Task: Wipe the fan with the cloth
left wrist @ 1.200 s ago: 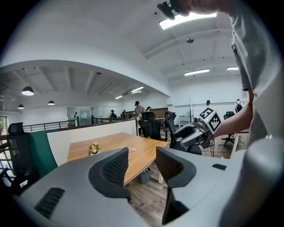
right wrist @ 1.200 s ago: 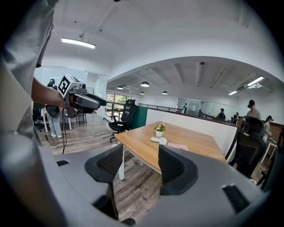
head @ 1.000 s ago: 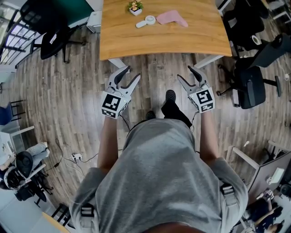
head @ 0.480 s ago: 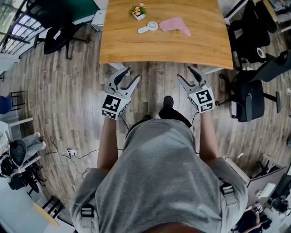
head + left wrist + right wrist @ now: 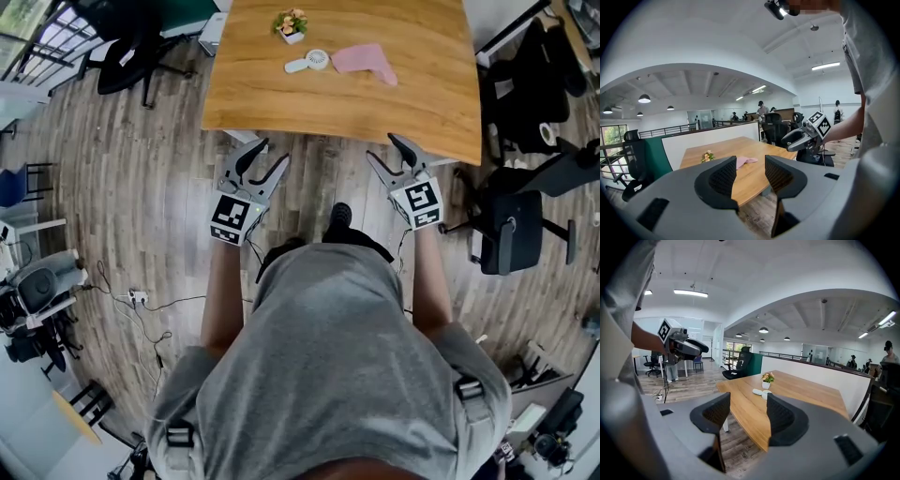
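No legible words, brands, numbers or signs in any view. Only coded marks: black-and-white square markers (image 5: 234,216) on the left gripper (image 5: 269,153) and the right gripper (image 5: 382,148) — patterns, not text. Anything printed farther off — too small to read.

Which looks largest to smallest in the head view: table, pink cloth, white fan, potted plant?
1. table
2. pink cloth
3. white fan and potted plant: too alike to rank
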Demonstrator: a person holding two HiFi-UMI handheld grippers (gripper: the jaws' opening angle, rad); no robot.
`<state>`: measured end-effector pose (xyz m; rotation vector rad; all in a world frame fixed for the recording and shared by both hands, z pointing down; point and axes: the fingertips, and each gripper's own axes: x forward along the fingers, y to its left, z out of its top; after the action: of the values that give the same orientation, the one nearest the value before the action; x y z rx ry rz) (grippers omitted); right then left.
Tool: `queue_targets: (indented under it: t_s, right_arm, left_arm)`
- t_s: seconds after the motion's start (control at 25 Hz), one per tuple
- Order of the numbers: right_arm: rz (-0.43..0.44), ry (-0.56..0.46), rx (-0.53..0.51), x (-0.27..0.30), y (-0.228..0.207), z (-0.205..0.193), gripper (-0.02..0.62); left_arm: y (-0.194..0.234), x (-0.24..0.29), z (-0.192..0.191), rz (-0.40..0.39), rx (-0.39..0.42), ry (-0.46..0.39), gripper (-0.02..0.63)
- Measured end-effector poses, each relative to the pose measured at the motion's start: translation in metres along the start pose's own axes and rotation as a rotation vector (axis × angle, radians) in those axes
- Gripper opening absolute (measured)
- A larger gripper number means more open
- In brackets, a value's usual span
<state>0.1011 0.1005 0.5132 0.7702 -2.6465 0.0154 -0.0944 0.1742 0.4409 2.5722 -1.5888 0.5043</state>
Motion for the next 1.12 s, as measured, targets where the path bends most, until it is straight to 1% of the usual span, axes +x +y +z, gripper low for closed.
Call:
queue_targets:
  t_s: [0.24, 0.4, 0.8, 1.0, 1.12]
  right_arm:
    - [0.032, 0.009, -0.004, 0.007, -0.027, -0.01, 0.253]
    - [0.033, 0.01, -0.008, 0.01, -0.042, -0.015, 0.254]
    - [0.055, 0.014, -0.039, 0.018, -0.055, -0.007, 0.255]
    - [0.052, 0.02, -0.054, 0.025, -0.063, -0.001, 0.255]
    - [0.047, 0.031, -0.051, 0.032, -0.065, 0.0, 0.255]
  left_arm:
    - [-0.002, 0.025, 0.008, 0.024, -0.023, 0.003, 0.204]
    - [-0.008, 0.042, 0.007, 0.015, -0.025, 0.007, 0.204]
    - [0.0, 0.061, 0.022, 0.019, -0.024, -0.02, 0.204]
    - [0.011, 0.066, 0.019, 0.018, -0.017, -0.021, 0.204]
    - [0.019, 0.072, 0.018, 0.004, -0.033, -0.018, 0.204]
